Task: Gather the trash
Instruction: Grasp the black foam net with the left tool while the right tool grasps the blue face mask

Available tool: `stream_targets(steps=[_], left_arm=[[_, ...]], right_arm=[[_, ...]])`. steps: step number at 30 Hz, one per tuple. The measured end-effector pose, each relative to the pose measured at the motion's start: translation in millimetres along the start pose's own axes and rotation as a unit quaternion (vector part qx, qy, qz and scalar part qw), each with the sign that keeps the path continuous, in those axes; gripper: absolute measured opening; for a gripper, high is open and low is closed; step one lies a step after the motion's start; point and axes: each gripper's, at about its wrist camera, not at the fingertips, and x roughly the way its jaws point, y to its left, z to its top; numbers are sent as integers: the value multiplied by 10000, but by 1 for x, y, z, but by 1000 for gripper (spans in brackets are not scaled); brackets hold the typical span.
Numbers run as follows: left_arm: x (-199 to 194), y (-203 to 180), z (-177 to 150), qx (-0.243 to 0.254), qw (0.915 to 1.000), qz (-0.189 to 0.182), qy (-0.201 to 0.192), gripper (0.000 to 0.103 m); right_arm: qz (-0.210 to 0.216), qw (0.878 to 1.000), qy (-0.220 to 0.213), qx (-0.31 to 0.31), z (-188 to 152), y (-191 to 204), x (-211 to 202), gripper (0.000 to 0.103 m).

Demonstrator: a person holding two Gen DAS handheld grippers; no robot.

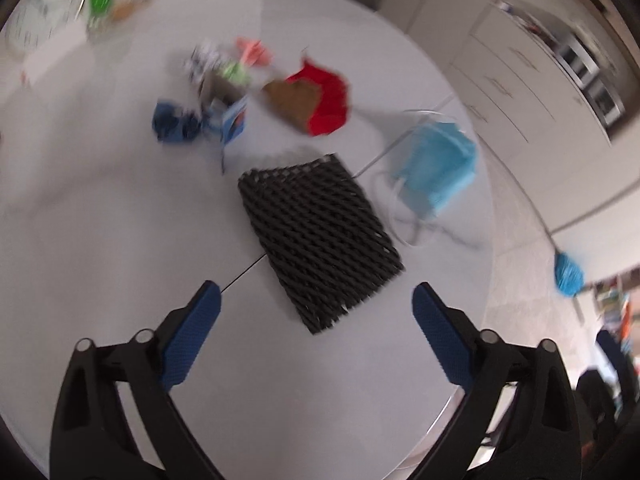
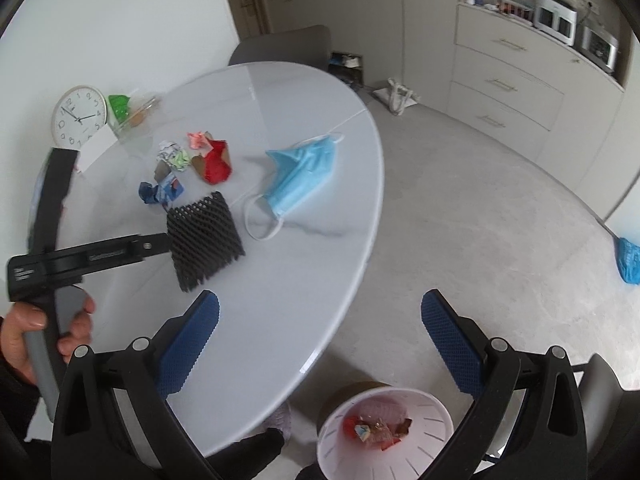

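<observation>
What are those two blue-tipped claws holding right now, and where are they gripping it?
Nothing. The left gripper hangs open above the black mesh sleeve without touching it, and the right gripper is open and empty over the table edge.

Black gripper (image 1: 316,300) w/ blue pads (image 1: 192,340)

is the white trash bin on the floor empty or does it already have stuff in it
Not empty. The white bin beside the table already holds a few crumpled wrappers at its bottom.

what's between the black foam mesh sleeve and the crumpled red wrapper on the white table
Bare white tabletop: in the right wrist view nothing lies between the black foam mesh sleeve and the crumpled red wrapper.
</observation>
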Motion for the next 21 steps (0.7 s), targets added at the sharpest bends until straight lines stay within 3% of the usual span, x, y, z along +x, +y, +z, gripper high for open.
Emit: stream_targets(steps=[9, 18, 21], left_arm=[[54, 30, 19, -1106, 9919, -51, 623, 70], [68, 22, 23, -1318, 9882, -138, 772, 62], [71, 17, 26, -1313, 9878, -170, 825, 46]], right_arm=[[205, 9992, 270, -197, 24, 9, 37, 100], [269, 9986, 377, -245, 44, 4, 61, 100], [248, 9986, 357, -303, 56, 4, 70, 100]])
